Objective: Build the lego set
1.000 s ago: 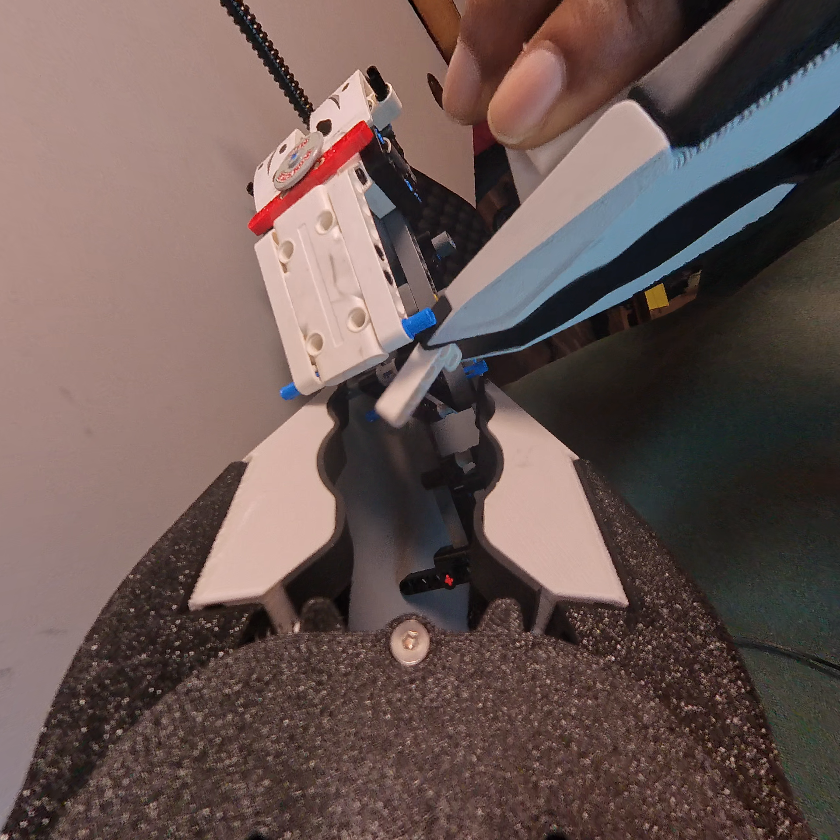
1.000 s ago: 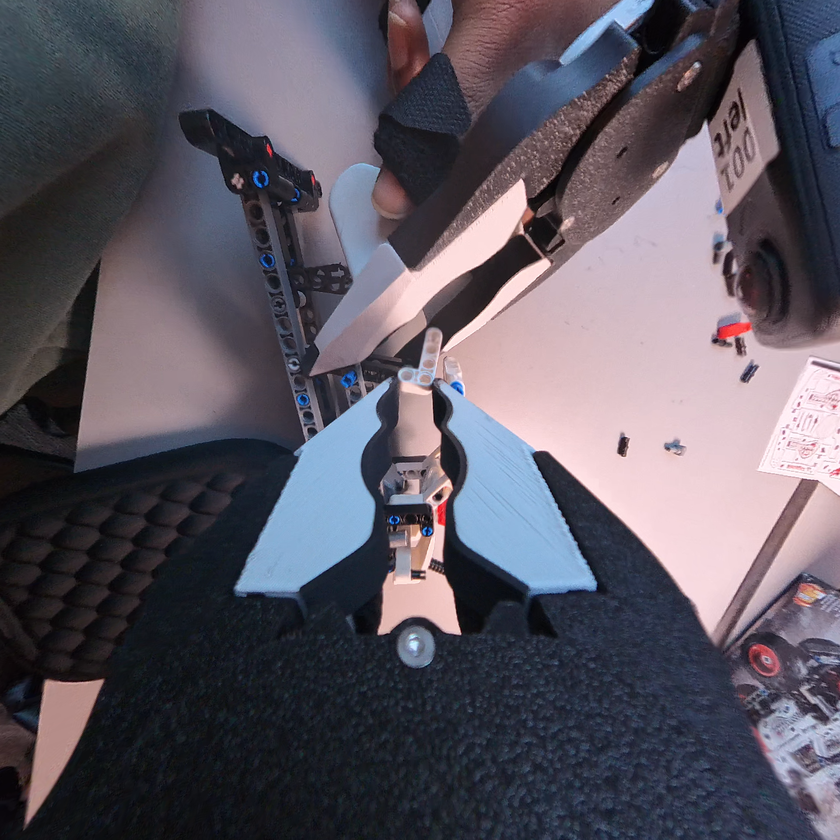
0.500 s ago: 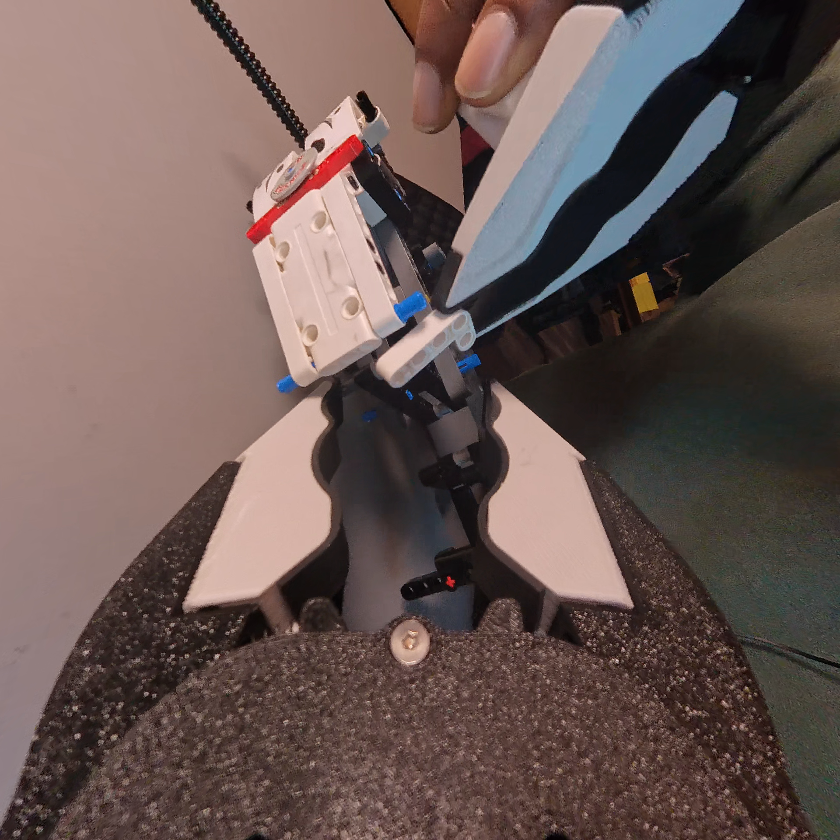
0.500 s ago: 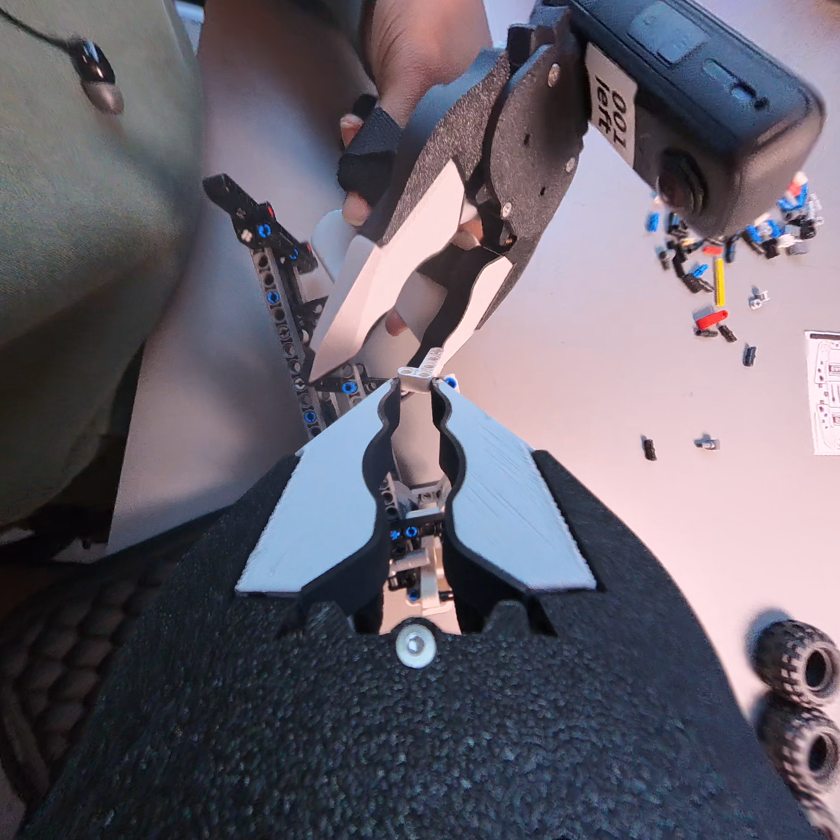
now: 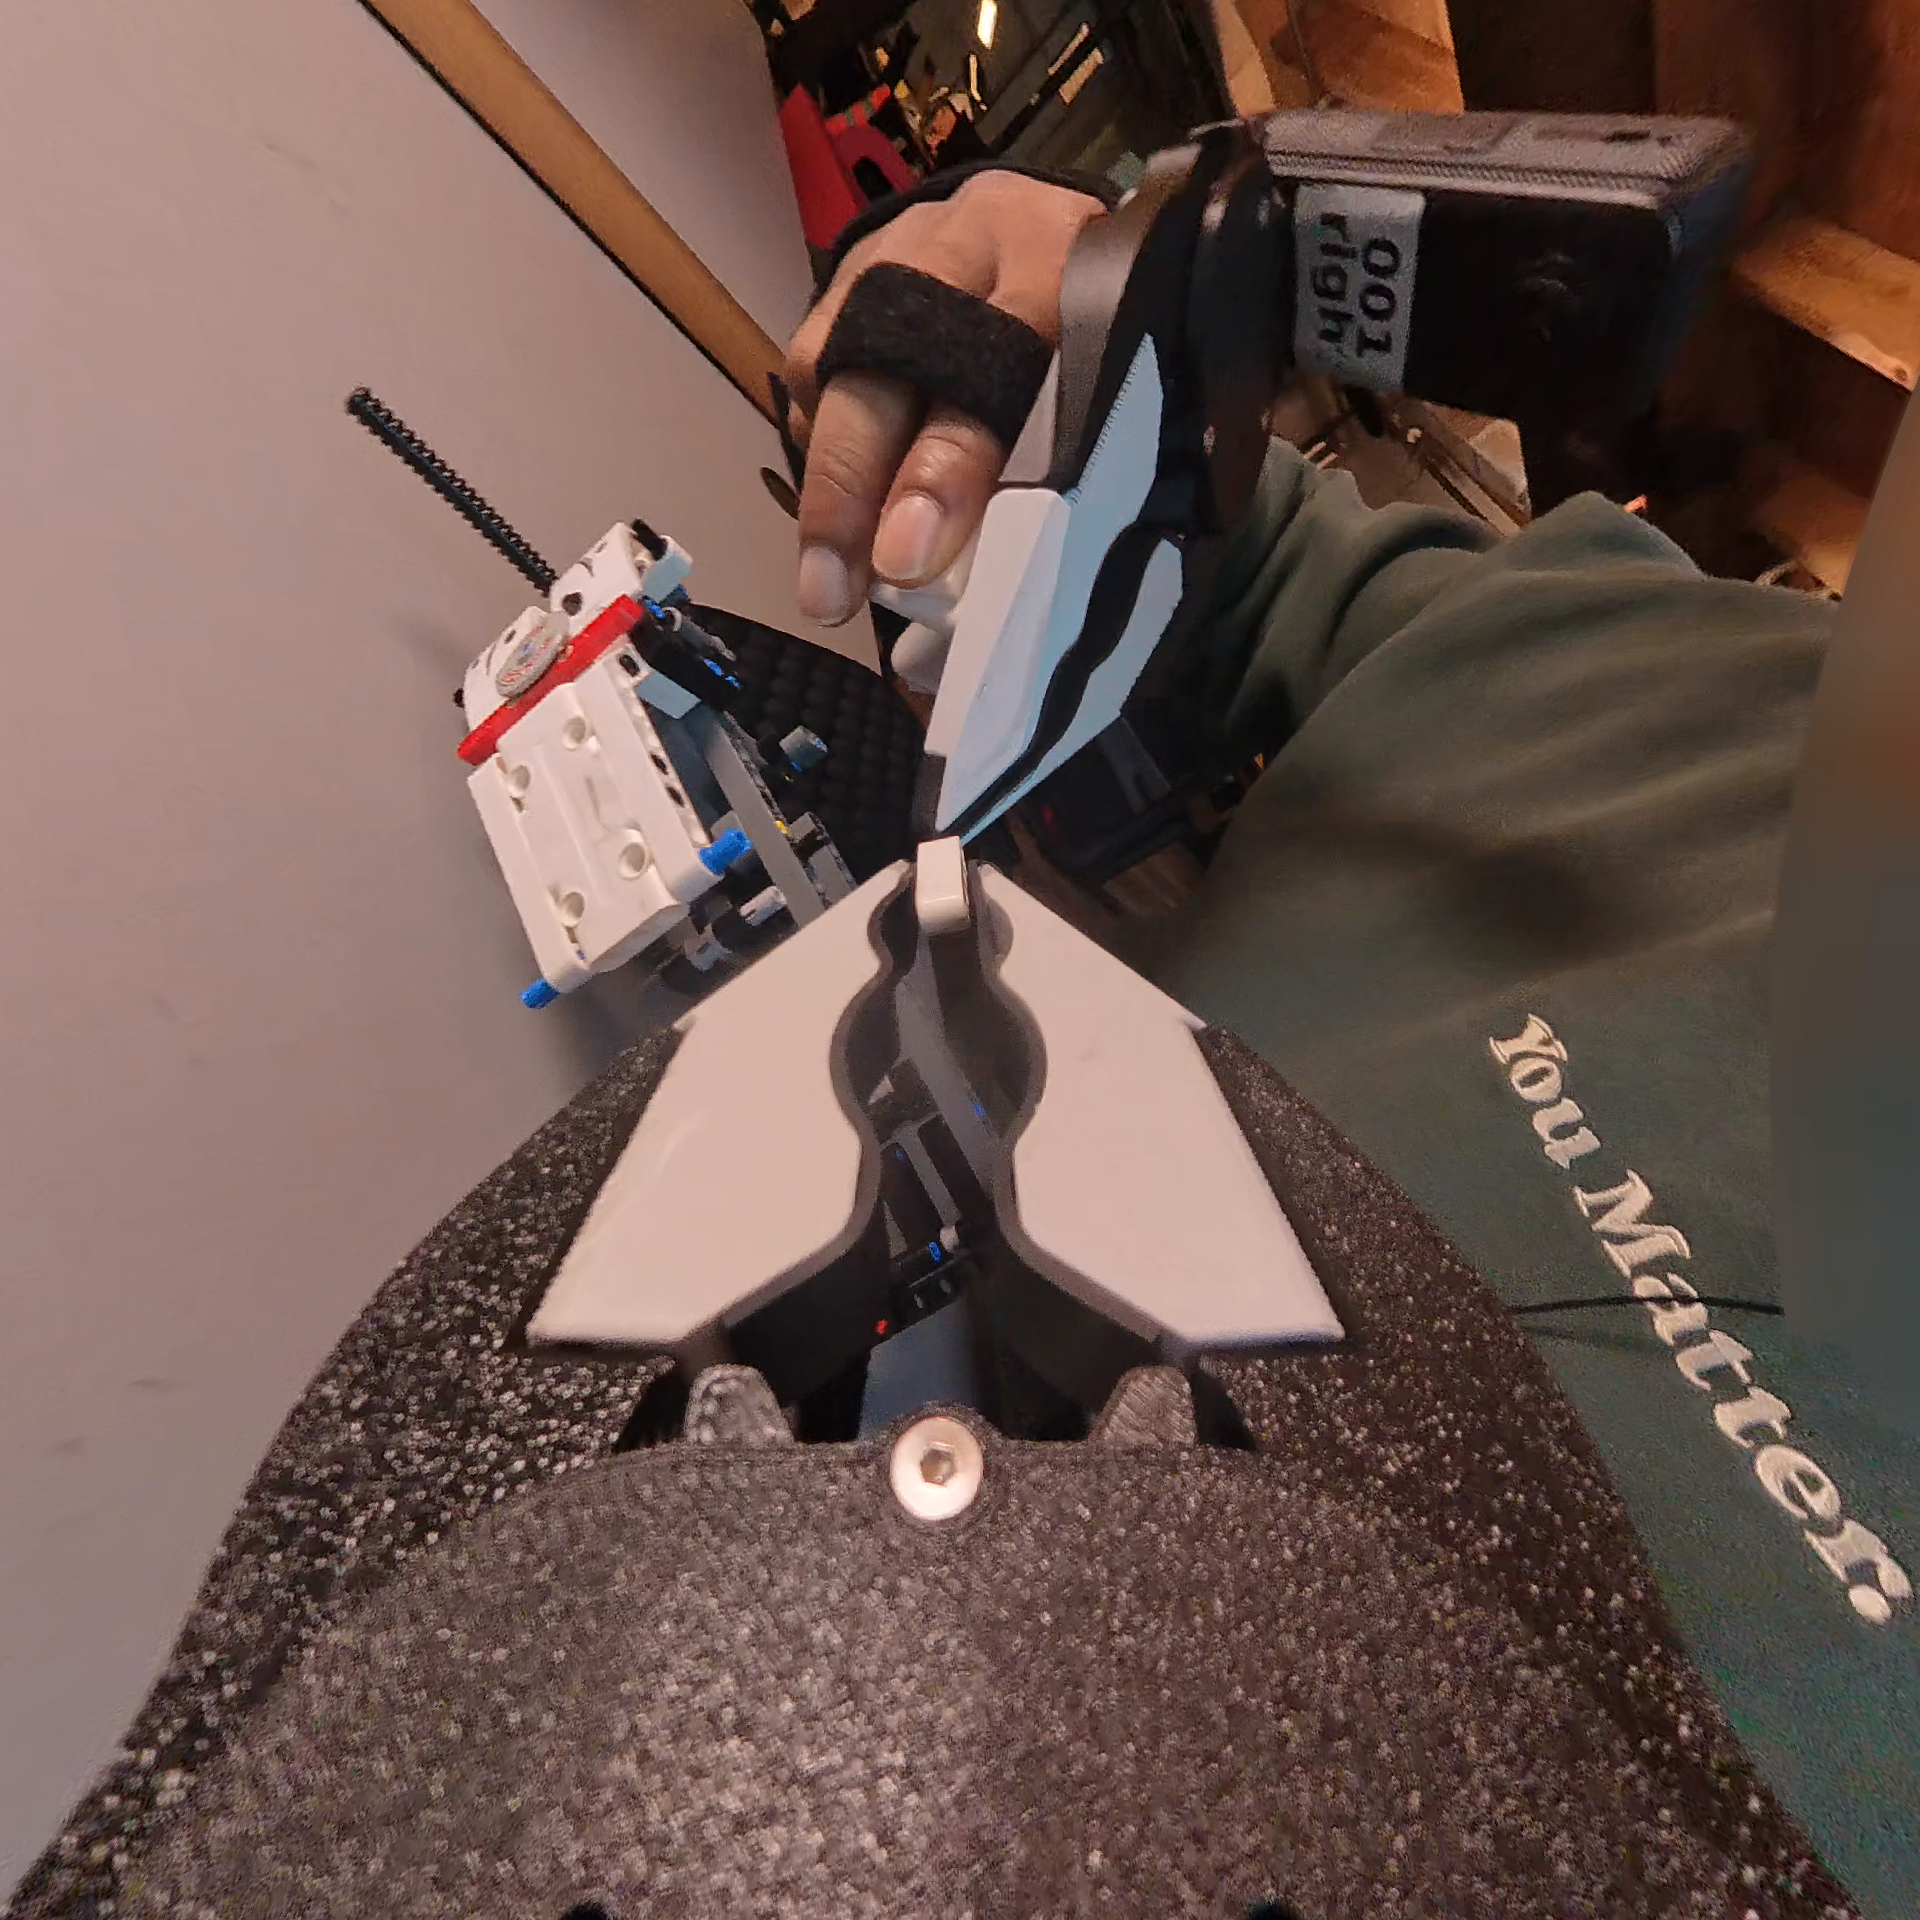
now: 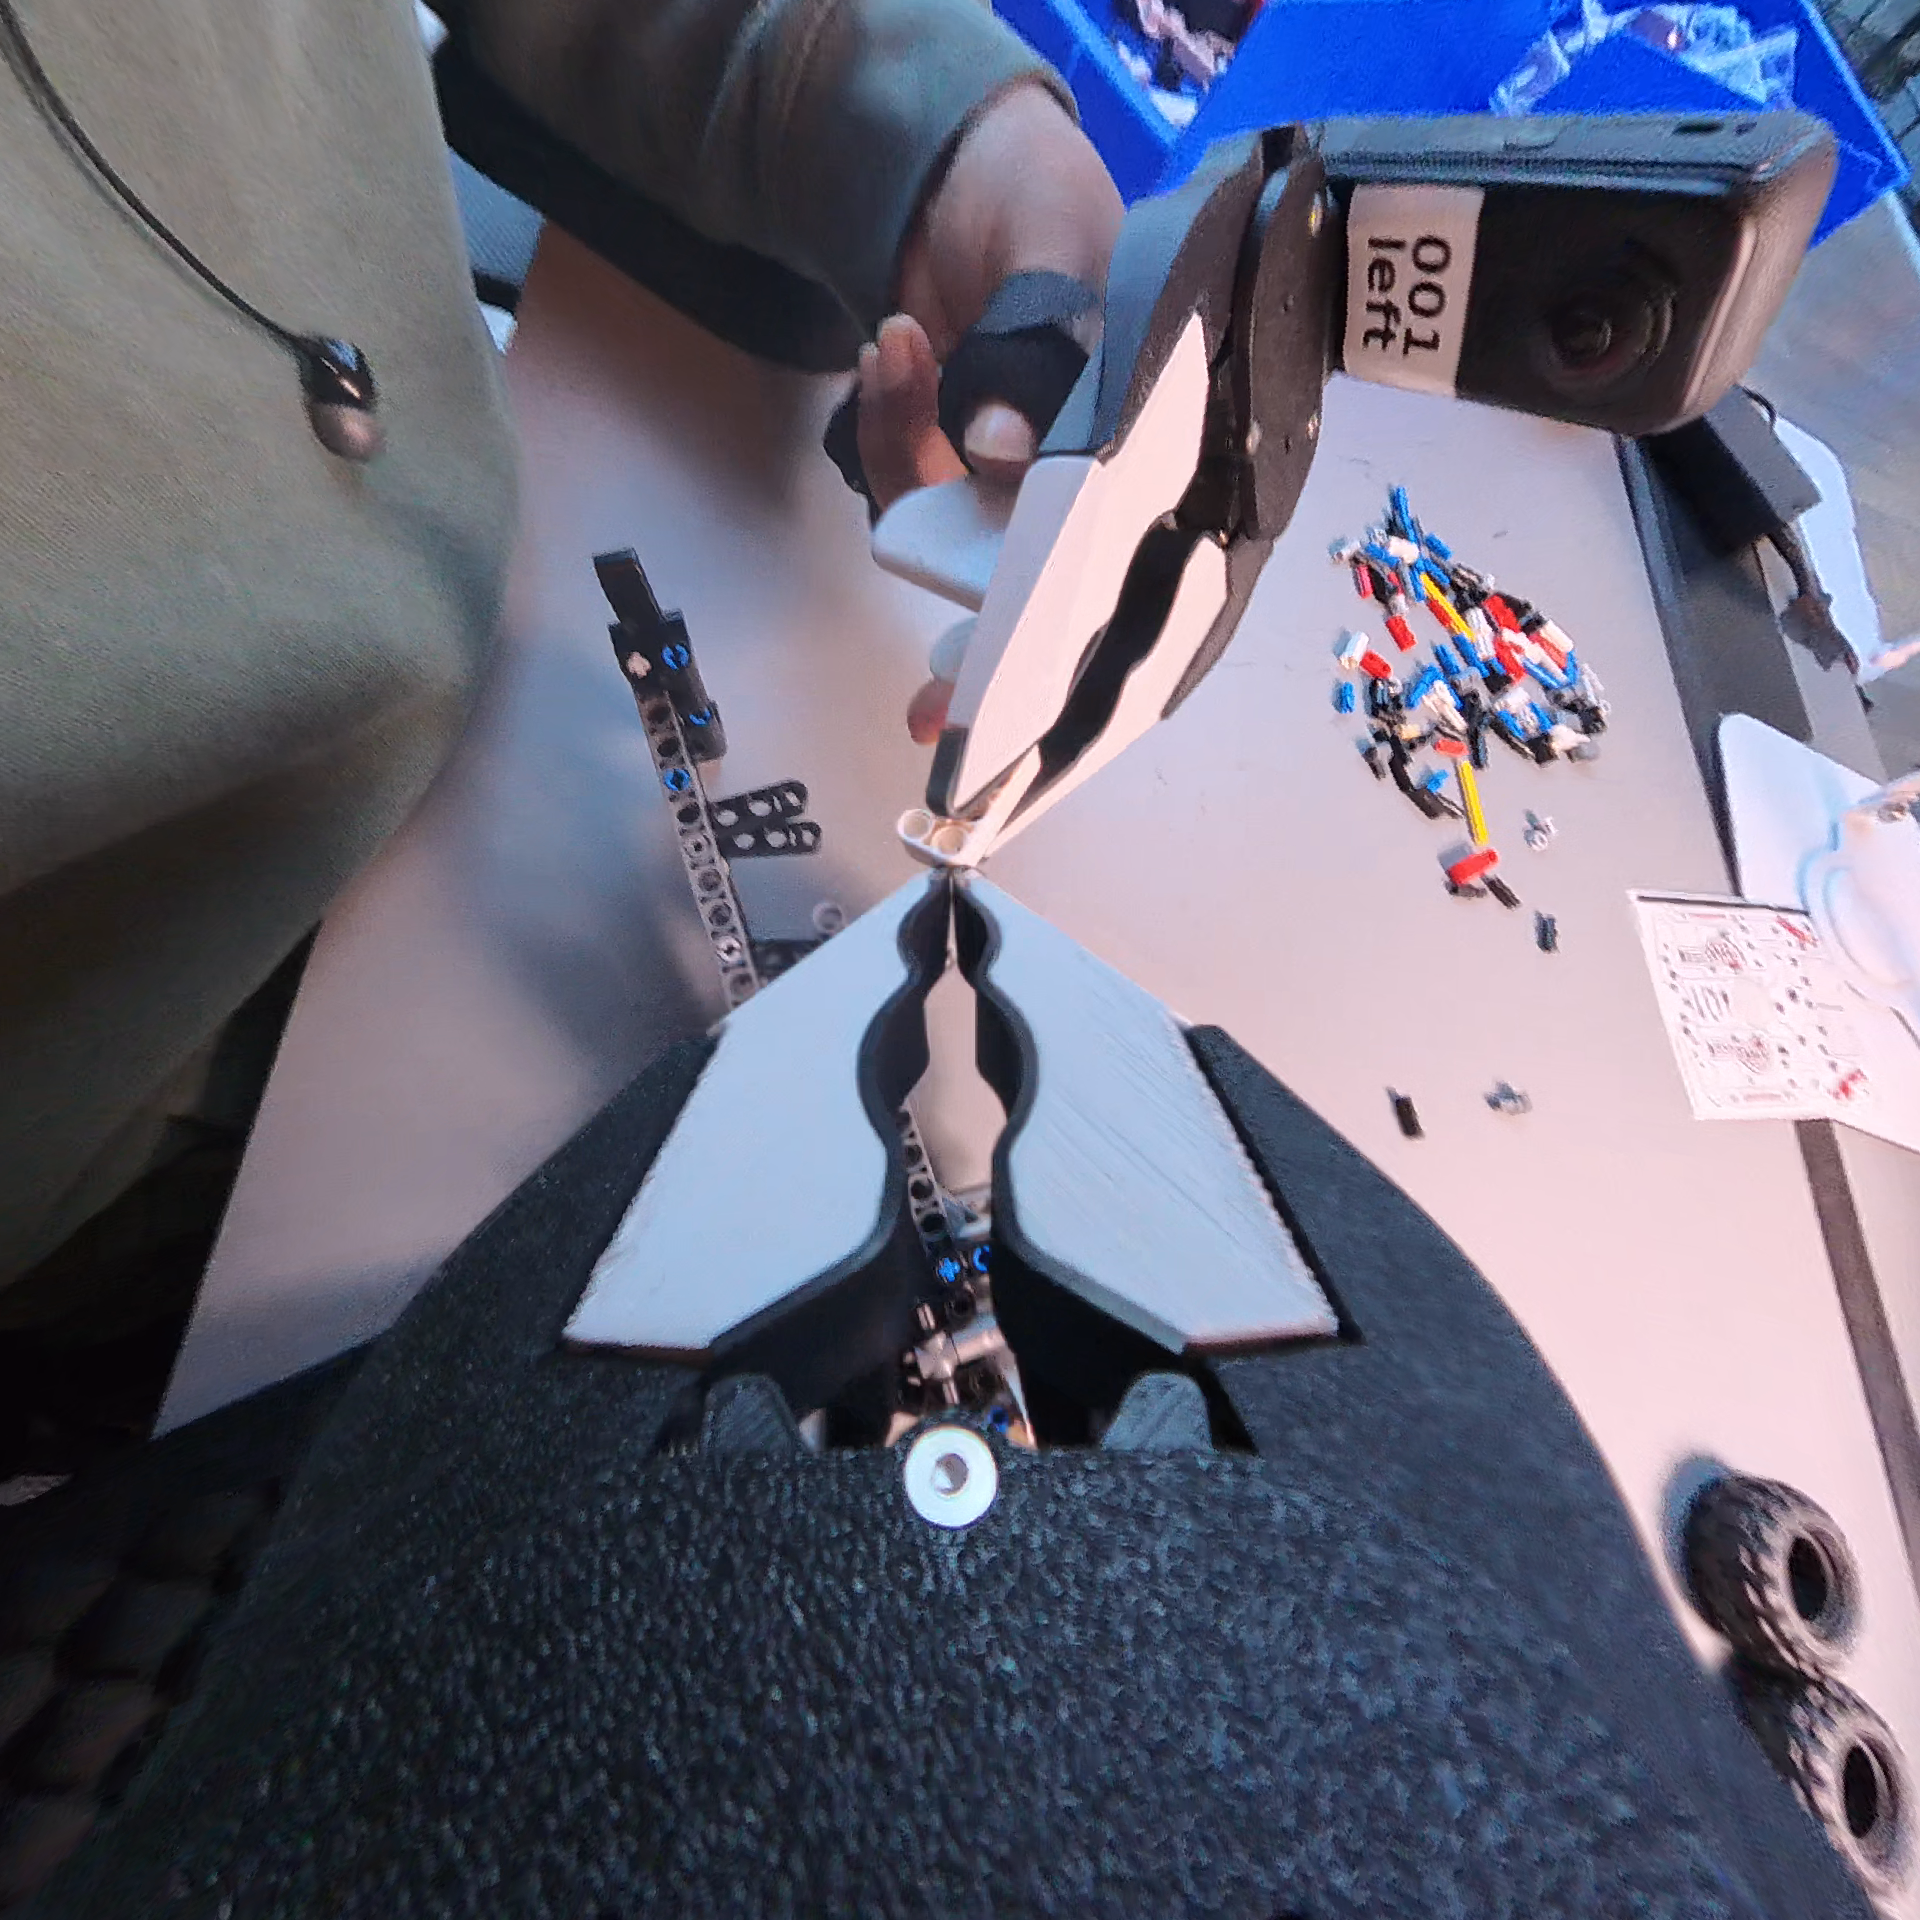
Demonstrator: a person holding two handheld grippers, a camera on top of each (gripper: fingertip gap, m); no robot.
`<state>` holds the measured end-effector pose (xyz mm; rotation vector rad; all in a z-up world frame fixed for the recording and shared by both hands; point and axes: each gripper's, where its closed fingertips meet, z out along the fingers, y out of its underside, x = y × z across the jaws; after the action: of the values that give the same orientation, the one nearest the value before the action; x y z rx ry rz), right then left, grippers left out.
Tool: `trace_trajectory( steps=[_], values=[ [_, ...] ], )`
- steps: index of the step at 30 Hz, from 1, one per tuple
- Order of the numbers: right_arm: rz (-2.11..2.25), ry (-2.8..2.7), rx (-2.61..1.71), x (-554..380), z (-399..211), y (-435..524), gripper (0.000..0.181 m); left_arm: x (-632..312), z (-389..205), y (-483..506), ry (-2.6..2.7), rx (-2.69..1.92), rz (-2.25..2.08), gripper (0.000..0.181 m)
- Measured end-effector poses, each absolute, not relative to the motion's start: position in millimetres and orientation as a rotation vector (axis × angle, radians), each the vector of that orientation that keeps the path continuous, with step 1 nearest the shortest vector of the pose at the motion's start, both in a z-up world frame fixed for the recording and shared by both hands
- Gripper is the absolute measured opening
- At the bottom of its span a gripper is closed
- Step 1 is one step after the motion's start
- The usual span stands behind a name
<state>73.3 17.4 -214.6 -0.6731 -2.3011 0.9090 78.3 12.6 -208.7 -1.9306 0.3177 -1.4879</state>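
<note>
The left gripper [image 5: 940, 883] is clenched on a small white beam [image 5: 941, 885] at its fingertips, above the model [image 5: 582, 790], which lies on the table [image 6: 1195, 935]; the right gripper [image 6: 951, 878] is pressed closed on nothing, its tips just under the beam. The beam is hard, glossy plastic with rounded ends and round holes; I judge it light, stiff and slippery, best pinched across its flat sides. Beyond the beam, on the table, lie a pile of loose pins [image 6: 1465, 655] and knobbly rubber tyres [image 6: 1766, 1579].
</note>
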Motion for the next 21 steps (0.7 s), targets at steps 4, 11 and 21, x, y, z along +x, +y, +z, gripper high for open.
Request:
trace_trajectory(
  steps=[4, 11, 21],
  values=[
    [0.804, -2.327, -0.795, 71, -224, 23, 0.030, 76, -216, 22, 0.203, -1.958, -1.463, 0.007],
    [0.679, -2.215, -0.954, 59, -216, 36, 0.025, 70, -212, 36, 0.024, -1.911, -1.431, 0.008],
    [0.499, -2.201, -0.867, 53, -215, 40, 0.016, 63, -205, 42, -0.136, -1.838, -1.489, 0.009]
  ],
)
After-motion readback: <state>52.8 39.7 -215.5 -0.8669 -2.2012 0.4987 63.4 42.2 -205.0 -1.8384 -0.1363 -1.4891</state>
